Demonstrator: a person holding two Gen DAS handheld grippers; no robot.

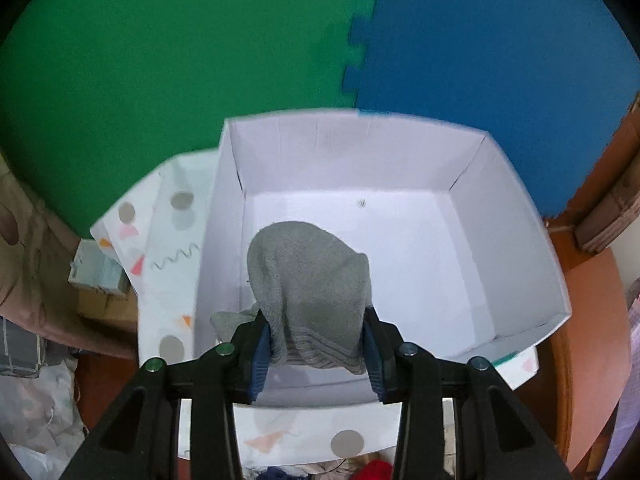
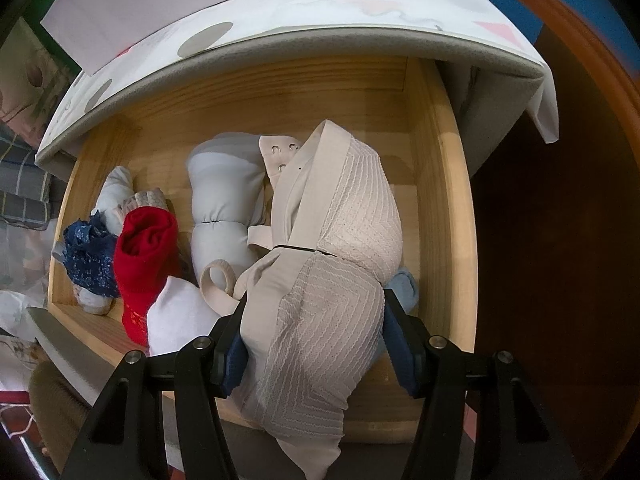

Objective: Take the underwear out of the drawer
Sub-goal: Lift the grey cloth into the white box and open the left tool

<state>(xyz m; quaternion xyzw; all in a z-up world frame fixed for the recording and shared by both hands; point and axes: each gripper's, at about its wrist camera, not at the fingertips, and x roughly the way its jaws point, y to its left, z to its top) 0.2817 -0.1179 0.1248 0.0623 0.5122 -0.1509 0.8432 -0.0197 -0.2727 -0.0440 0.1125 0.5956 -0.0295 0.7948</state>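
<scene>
In the left wrist view my left gripper (image 1: 318, 354) is shut on a grey knitted garment (image 1: 310, 280) and holds it over the near edge of a white cardboard box (image 1: 516, 208). In the right wrist view my right gripper (image 2: 316, 350) is shut on a beige textured bra (image 2: 336, 240) that lies in the open wooden drawer (image 2: 444, 184). Beside the bra in the drawer lie a pale grey rolled piece (image 2: 222, 200), a red piece (image 2: 144, 248), a dark blue lace piece (image 2: 90, 256) and a white piece (image 2: 180, 312).
The white box stands on a patterned white cloth (image 1: 168, 240) covering the cabinet top (image 2: 280, 12). Green (image 1: 180, 60) and blue (image 1: 500, 40) foam mats lie behind. A small cardboard box (image 1: 96, 280) sits at left. Dark wooden furniture (image 2: 560, 240) is right of the drawer.
</scene>
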